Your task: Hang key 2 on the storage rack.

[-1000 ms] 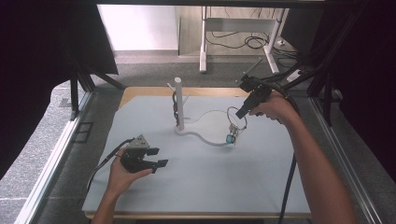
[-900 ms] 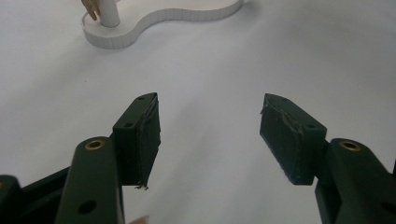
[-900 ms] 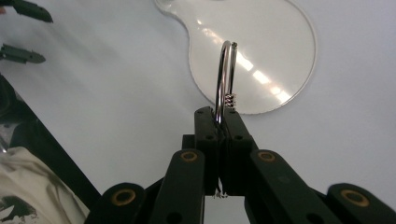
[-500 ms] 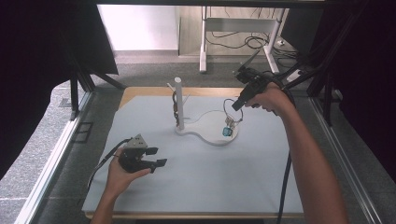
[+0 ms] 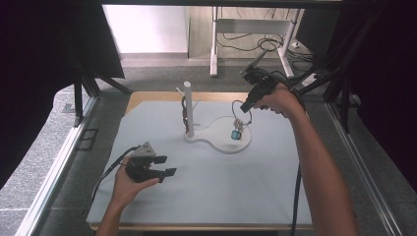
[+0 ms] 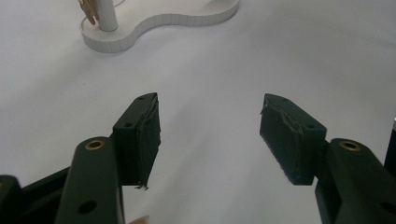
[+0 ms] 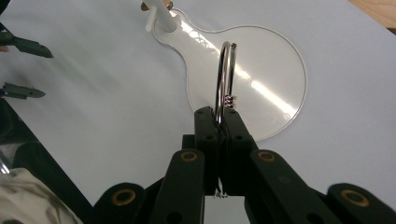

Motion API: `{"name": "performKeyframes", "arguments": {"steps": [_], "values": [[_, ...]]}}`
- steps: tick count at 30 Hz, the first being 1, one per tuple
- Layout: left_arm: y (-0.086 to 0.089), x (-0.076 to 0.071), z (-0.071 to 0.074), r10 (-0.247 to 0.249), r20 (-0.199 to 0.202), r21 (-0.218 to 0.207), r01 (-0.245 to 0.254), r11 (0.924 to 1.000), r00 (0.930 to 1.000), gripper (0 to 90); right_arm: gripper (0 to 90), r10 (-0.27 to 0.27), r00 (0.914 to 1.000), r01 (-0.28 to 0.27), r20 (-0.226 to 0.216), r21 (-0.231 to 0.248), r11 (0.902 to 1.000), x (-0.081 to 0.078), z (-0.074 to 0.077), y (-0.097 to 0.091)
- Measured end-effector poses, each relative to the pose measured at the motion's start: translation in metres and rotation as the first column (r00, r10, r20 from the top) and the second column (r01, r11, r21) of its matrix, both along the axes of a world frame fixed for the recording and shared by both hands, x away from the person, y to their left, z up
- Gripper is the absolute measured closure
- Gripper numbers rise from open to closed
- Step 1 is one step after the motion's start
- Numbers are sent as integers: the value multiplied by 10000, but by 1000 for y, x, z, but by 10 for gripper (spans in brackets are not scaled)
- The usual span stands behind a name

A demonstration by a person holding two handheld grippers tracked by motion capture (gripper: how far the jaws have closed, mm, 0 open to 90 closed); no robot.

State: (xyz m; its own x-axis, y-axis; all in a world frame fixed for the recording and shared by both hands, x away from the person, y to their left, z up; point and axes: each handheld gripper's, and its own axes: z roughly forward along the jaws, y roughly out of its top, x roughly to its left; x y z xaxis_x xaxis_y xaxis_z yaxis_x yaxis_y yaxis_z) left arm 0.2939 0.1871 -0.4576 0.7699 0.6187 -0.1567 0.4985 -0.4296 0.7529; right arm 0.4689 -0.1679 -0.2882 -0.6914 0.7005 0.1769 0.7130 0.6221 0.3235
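A white stand has a round post [image 5: 187, 108] and a pear-shaped base [image 5: 221, 140] on the light mat. My right gripper [image 5: 244, 106] hangs above the wide end of the base, shut on a metal key ring [image 5: 242, 109]. A small blue charm [image 5: 236, 134] dangles from the ring just over the base. In the right gripper view the ring [image 7: 224, 74] stands up from the closed jaws [image 7: 219, 119] over the base [image 7: 266, 70]. My left gripper [image 5: 164, 165] rests at the front left, open and empty [image 6: 210, 135].
Something brownish [image 6: 88, 11] hangs at the post [image 6: 106, 14]. A wooden table edge [image 5: 147, 97] shows behind the mat. Dark frame rails run along both sides. The left gripper's cable [image 5: 110, 167] trails off to the left.
My right hand has drifted a little left and up, and the ring and its blue charm have risen off the base. The left gripper has stayed where it was.
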Motion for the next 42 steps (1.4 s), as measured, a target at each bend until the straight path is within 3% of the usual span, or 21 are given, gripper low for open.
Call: {"name": "performKeyframes", "arguments": {"steps": [22, 42], "values": [[2, -1, 1, 15, 36, -132, -15, 9999, 10000, 386, 877, 170, 9995, -168, 262, -75, 9998, 28, -7, 47], [5, -2, 4, 26, 109, -248, -24, 9997, 9999, 386, 877, 232, 9984, -233, 507, 3, 9997, 40, -9, 71]]}}
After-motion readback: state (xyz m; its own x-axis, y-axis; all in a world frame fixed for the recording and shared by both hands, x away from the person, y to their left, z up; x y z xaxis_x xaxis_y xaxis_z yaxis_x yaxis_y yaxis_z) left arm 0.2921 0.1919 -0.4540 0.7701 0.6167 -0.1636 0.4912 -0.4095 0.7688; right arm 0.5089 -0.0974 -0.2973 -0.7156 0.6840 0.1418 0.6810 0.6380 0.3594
